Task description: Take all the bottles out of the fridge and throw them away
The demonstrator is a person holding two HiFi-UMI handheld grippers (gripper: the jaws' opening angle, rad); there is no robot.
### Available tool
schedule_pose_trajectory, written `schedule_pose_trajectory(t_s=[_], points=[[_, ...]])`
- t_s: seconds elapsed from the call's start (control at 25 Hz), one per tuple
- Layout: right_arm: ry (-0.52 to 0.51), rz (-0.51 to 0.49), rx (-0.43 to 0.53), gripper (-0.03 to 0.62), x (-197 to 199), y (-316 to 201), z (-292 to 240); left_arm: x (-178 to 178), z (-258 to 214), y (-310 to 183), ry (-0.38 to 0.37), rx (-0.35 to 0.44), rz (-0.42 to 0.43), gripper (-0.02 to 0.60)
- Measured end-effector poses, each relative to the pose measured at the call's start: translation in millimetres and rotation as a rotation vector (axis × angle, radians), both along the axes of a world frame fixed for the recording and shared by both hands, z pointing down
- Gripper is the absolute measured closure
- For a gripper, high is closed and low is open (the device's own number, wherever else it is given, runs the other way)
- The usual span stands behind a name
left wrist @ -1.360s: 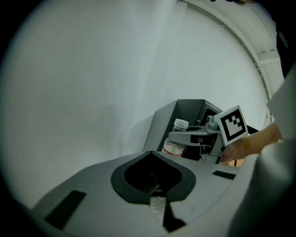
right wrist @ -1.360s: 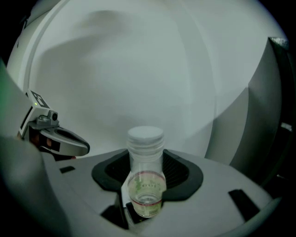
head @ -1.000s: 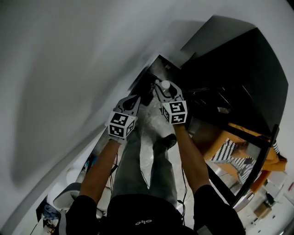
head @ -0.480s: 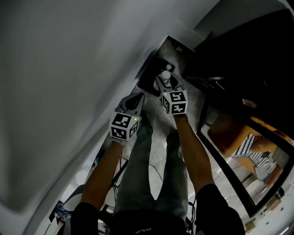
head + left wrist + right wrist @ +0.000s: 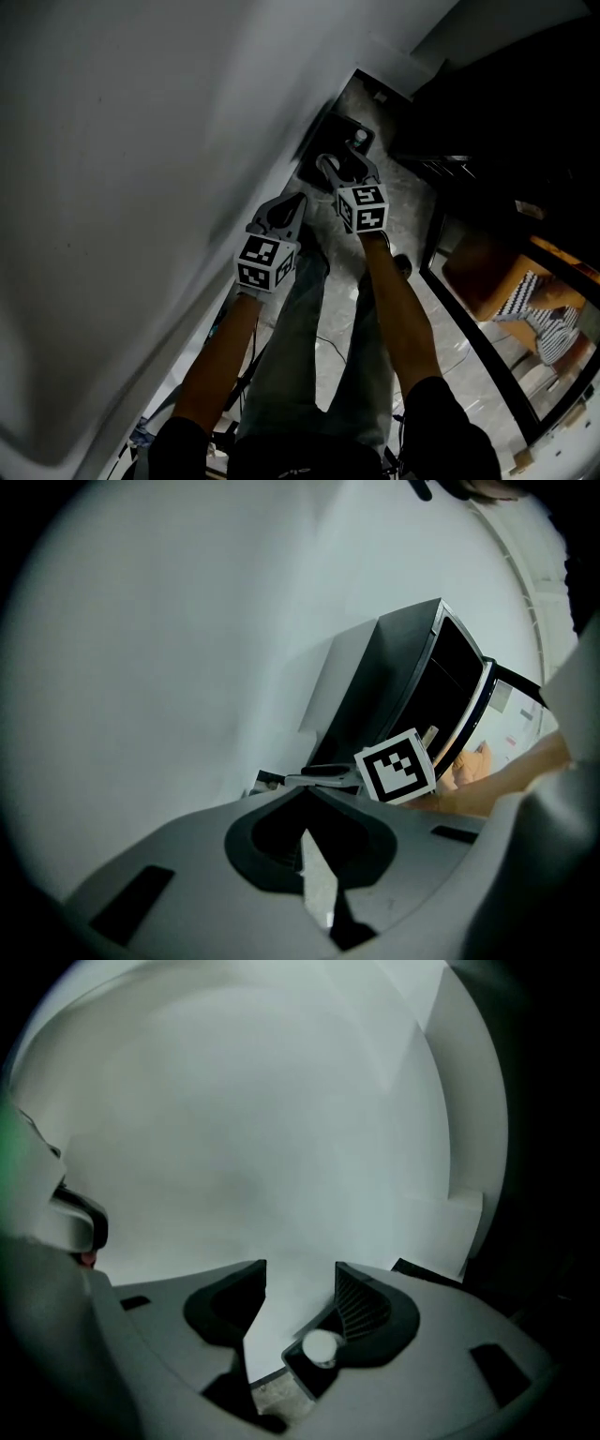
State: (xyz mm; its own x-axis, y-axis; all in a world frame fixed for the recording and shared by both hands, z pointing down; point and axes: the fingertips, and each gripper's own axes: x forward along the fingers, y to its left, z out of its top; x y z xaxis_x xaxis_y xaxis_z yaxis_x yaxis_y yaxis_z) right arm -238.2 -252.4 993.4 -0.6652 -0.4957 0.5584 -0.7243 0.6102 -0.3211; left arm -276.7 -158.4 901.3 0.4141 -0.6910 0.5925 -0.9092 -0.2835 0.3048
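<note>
Throw-away step: the right tool (image 5: pixel 344 171) hangs over the black bin (image 5: pixel 321 152) on the floor (image 5: pixel 412 220), and its jaws have just been opening. In the right gripper view they stand spread, with the pads clear of the bottle (image 5: pixel 321 1346). Its white cap shows low in the gap, close by the right-hand jaw, down in the bin's mouth beneath the tool. So the bottle looks let go, either dropping into the bin or already lying in it; I cannot tell which. The left tool (image 5: pixel 284 214) sits beside and a little behind the right one, jaws pressed together on nothing. Next, I judge, the right tool should lift clear of the bin and both should head for the fridge for any bottles left, the left one opened before it reaches in
</note>
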Motion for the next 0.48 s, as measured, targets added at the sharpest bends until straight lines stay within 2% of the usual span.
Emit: schedule_pose_trajectory(t_s=[0.24,0.4,0.48], points=[[-0.018,0.103,0.020,0.377,25.5,7.8,-29.2,1.2,-18.1,-1.6,0.006,0.019,0.043,0.575],[-0.027,0.178,0.058,0.380,58.3,19.7,-72.9,10.9,-45.5,-3.9,0.011,0.046,0.064,0.575],[-0.030,0.207,0.075,0.409,74.6,30.3,-99.3,17.1,-61.8,-1.7,0.020,0.056,0.062,0.575]])
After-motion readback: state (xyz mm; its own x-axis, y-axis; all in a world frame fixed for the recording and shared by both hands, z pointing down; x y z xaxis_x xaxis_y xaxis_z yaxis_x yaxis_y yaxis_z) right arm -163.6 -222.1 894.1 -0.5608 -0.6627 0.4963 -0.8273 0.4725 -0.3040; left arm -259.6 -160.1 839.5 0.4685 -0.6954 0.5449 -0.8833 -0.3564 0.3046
